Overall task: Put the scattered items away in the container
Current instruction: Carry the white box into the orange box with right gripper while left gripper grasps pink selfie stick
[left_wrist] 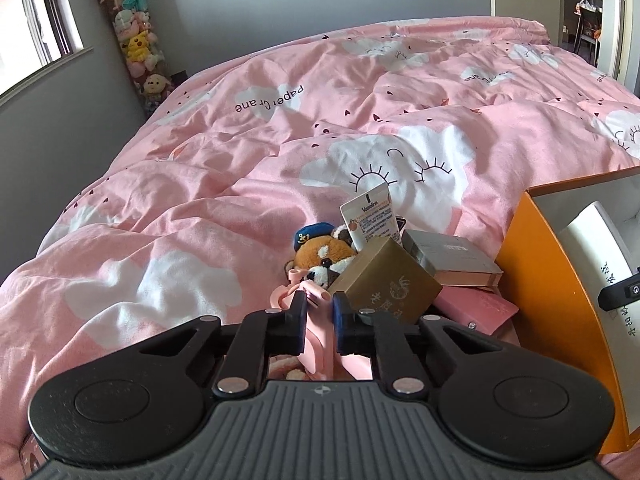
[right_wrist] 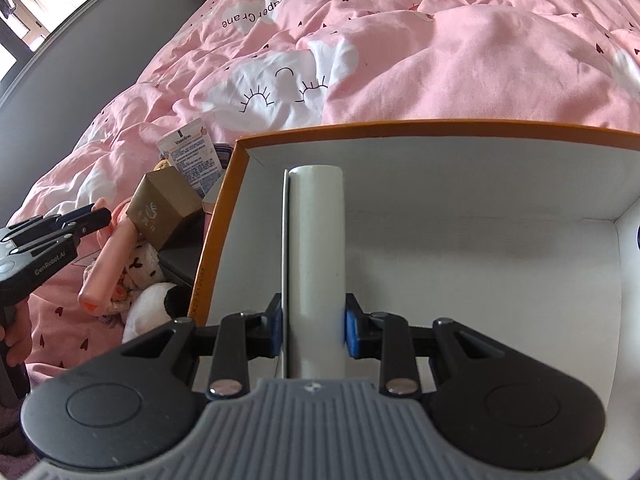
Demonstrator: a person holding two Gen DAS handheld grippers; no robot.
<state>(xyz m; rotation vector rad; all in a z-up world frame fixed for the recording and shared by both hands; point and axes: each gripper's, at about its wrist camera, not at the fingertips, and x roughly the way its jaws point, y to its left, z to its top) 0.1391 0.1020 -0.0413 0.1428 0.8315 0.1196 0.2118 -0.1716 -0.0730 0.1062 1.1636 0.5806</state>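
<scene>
Now a pink tube [left_wrist: 316,344] is clenched between the left gripper [left_wrist: 319,320] jaws, a white cylinder [right_wrist: 316,264] between the right gripper [right_wrist: 314,328] jaws above the box [right_wrist: 224,208]; release is called for next.

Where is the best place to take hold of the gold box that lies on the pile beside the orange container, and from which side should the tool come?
Probably grip the gold box across its two opposite flat side faces, near the raised upper end, coming from above. It lies tilted on the pile, with the grey case behind it and the orange container close on its right, so a side approach looks crowded.
</scene>
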